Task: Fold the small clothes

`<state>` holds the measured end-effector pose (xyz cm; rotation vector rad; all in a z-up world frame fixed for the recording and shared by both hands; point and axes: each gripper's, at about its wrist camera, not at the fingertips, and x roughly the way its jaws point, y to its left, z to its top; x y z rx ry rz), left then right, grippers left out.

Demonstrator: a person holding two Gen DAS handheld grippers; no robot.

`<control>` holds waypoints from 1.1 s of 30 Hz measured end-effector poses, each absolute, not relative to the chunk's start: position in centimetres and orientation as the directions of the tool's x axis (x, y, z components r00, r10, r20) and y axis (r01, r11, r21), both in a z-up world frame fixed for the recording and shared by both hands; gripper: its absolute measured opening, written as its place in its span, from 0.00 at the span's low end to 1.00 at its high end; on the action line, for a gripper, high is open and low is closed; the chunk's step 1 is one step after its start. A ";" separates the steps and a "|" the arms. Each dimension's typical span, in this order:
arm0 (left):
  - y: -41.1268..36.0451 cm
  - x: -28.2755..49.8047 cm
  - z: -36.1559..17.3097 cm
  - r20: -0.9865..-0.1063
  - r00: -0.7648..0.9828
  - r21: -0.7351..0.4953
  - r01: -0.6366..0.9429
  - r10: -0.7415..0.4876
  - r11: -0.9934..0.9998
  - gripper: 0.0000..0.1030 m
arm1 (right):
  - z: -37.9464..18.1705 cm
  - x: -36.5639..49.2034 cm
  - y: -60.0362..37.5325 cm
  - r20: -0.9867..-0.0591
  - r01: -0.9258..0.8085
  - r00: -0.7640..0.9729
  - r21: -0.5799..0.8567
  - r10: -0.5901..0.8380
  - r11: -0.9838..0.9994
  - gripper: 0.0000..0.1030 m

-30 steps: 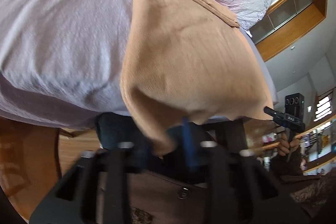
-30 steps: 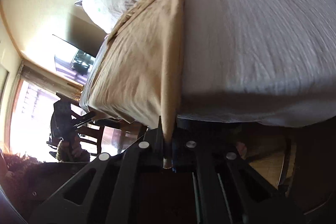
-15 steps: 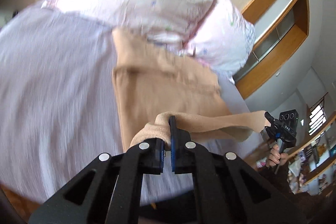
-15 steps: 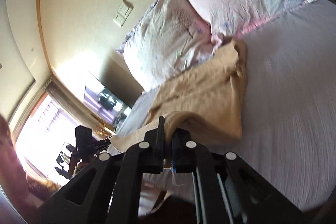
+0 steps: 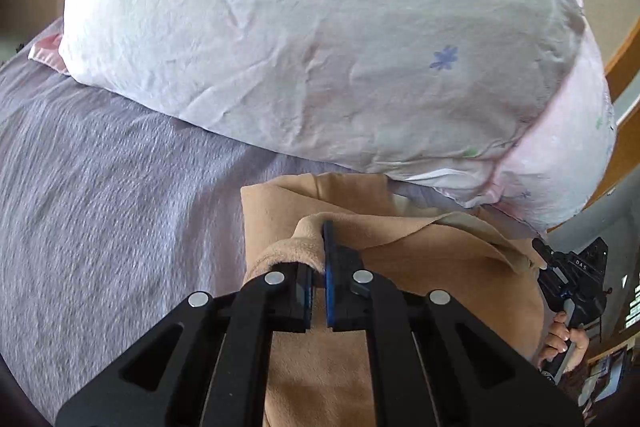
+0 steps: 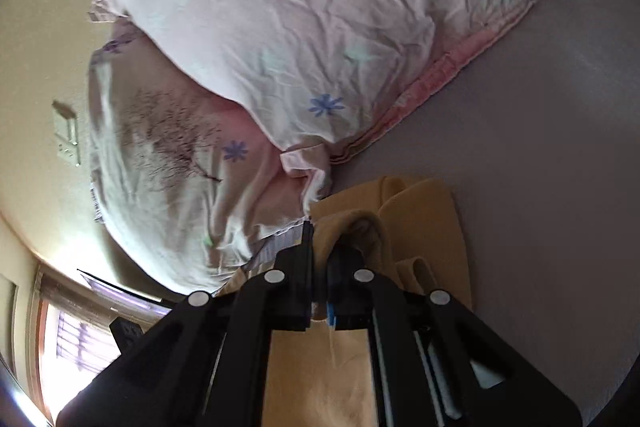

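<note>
A tan garment (image 5: 420, 267) lies on the lilac bed sheet (image 5: 100, 211), its far edge right at the pillows. My left gripper (image 5: 318, 251) is shut on one corner of the garment, the cloth bunched between its fingers. My right gripper (image 6: 320, 251) is shut on the other corner of the same garment (image 6: 424, 223), held low over the folded cloth. The right gripper also shows at the right edge of the left wrist view (image 5: 572, 279), with the hand that holds it.
Two pale floral pillows (image 5: 320, 35) lie just beyond the garment, also in the right wrist view (image 6: 280, 47). The grey-lilac sheet (image 6: 540, 167) stretches to the right. A wall with a light switch (image 6: 68, 135) is at left, a window at lower left.
Both grippers have carried the garment's near edge from the bed's foot up and forward to the pillows, so the cloth now lies folded over itself.
</note>
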<state>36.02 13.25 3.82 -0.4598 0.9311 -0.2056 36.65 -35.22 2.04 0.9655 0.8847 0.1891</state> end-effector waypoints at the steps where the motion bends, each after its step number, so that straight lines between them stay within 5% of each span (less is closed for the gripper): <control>1: 13.7 36.5 3.3 -0.723 0.577 -0.488 -0.037 -0.380 0.872 0.04 | 1.6 37.0 -35.2 -0.583 0.255 0.641 0.775 0.499 0.578 0.05; 5: 15.7 38.4 2.2 -0.705 0.526 -0.607 -0.101 -0.476 0.788 0.04 | 0.6 37.6 -35.4 -0.608 0.335 0.632 0.773 0.481 0.538 0.11; 7: 16.7 38.7 2.5 -0.655 0.528 -0.683 -0.107 -0.541 0.723 0.05 | 0.3 37.9 -35.8 -0.589 0.348 0.638 0.795 0.497 0.496 0.38; 10: 18.0 38.0 3.4 -0.575 0.567 -0.753 -0.084 -0.591 0.652 0.10 | 1.4 37.4 -36.5 -0.560 0.322 0.680 0.808 0.473 0.493 0.63; 11: 18.5 37.5 4.1 -0.561 0.596 -0.753 -0.078 -0.574 0.654 0.44 | 2.4 36.8 -36.7 -0.542 0.292 0.705 0.810 0.458 0.509 0.64; 12: 19.2 36.8 4.9 -0.550 0.640 -0.743 -0.080 -0.537 0.665 0.99 | 3.1 36.4 -36.7 -0.524 0.267 0.720 0.814 0.454 0.516 0.64; 15: 21.2 34.6 7.2 -0.469 0.753 -0.729 -0.036 -0.461 0.683 0.99 | 5.7 34.7 -35.7 -0.488 0.164 0.737 0.800 0.467 0.577 0.65; 18: 20.9 33.4 8.2 -0.484 0.733 -0.695 0.010 -0.478 0.719 0.99 | 7.0 33.6 -32.9 -0.492 0.048 0.675 0.773 0.550 0.633 0.66; 23: 14.7 31.1 6.7 -0.570 0.626 -0.580 0.152 -0.532 0.800 0.99 | 6.1 33.5 -27.5 -0.622 -0.039 0.522 0.666 0.583 0.745 0.71; 26: 11.7 31.9 4.0 -0.681 0.555 -0.489 0.141 -0.478 0.861 0.99 | 4.1 33.5 -27.3 -0.730 0.078 0.478 0.589 0.488 0.805 0.71; 30: 11.7 33.3 1.4 -0.773 0.516 -0.419 0.023 -0.370 0.908 0.92 | 3.0 32.7 -28.7 -0.767 0.158 0.466 0.563 0.442 0.811 0.54; 32: 13.0 32.5 2.0 -0.754 0.518 -0.465 0.013 -0.404 0.885 0.92 | 4.4 32.0 -28.6 -0.772 0.138 0.475 0.539 0.422 0.831 0.64; 33: 14.0 31.8 2.3 -0.727 0.532 -0.505 0.013 -0.434 0.863 0.92 | 5.2 31.3 -28.4 -0.763 0.116 0.500 0.528 0.410 0.841 0.79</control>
